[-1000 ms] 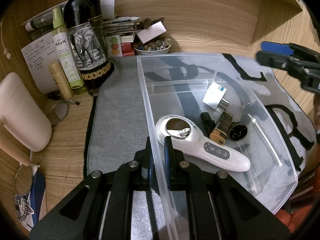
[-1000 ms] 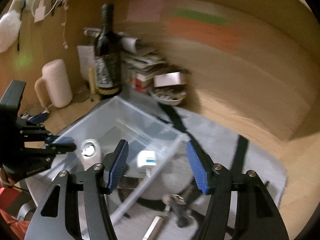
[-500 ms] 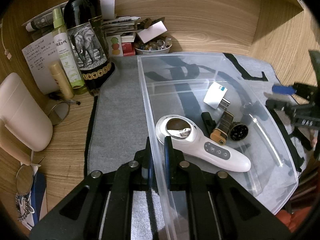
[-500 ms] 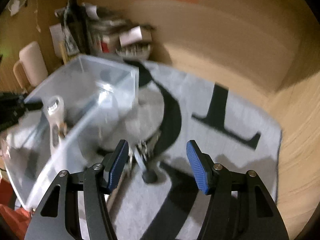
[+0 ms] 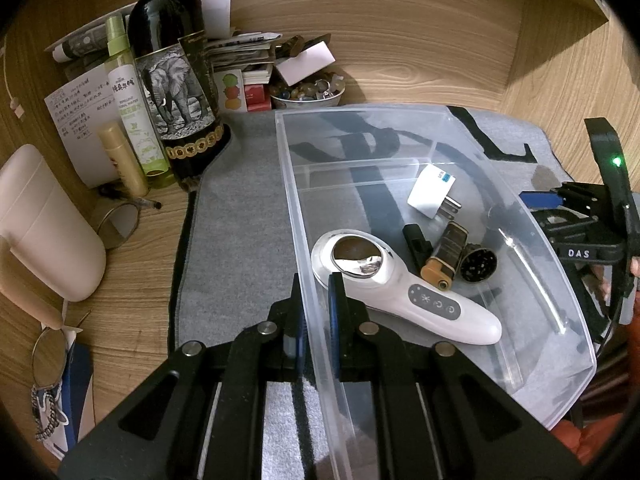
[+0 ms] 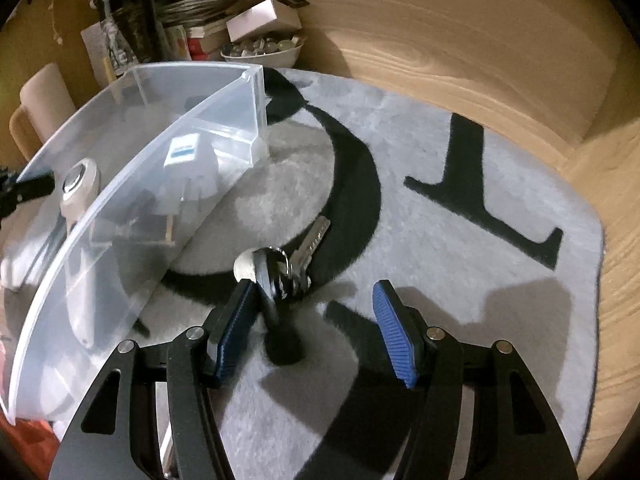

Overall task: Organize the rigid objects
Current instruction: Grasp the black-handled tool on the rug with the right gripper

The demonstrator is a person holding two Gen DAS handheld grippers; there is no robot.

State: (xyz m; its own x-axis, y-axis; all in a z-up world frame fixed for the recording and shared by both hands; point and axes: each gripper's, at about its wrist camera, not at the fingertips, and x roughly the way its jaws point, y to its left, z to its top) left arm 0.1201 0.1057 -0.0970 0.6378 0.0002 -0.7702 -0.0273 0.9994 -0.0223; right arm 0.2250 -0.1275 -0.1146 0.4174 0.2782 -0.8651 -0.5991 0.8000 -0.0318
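Note:
My left gripper (image 5: 316,316) is shut on the near wall of a clear plastic bin (image 5: 440,118). Inside the bin lie a white handheld device (image 5: 404,292), a white plug adapter (image 5: 432,192), a black clip (image 5: 416,240), a brass lighter (image 5: 444,256) and a dark round cap (image 5: 478,262). My right gripper (image 6: 316,336) is open, low over the grey mat, with a bunch of keys and a black fob (image 6: 280,276) between its fingers, close to the left finger. The bin (image 6: 140,160) stands to its left. The right gripper (image 5: 580,220) shows beyond the bin's right wall.
A wine bottle (image 5: 172,72), a green spray bottle (image 5: 134,108), a gold tube (image 5: 122,164), papers and a bowl of stones (image 5: 306,92) crowd the back left. A beige jug (image 5: 40,224) stands left. Wooden walls close the back and right. The grey mat (image 6: 460,220) has black letters.
My right gripper swung from above the bin down to the mat on the bin's right, and the keys now sit between its open fingers. The left gripper and bin stayed put.

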